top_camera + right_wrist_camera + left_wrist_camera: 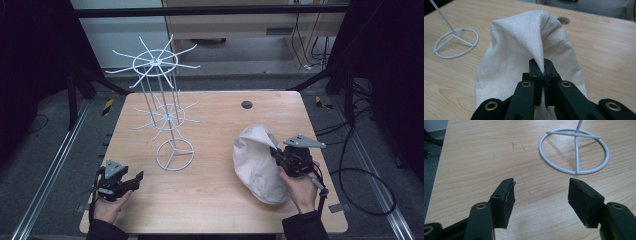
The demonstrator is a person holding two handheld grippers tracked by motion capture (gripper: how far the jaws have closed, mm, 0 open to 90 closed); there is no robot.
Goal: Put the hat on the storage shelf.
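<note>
A cream cloth hat lies on the right side of the wooden table. My right gripper is shut on a fold of the hat's cloth and pulls it up into a peak; in the right gripper view the hat rises to a point pinched at my right gripper. A white wire display stand with spoked tiers rises left of centre. My left gripper rests near the front left corner, open, with bare wood between its jaws. The stand's ring base lies ahead of it.
A round grommet hole sits in the table's far right part. Black frame posts and cables flank the table. The stand's ring base is to the left of the hat in the right gripper view.
</note>
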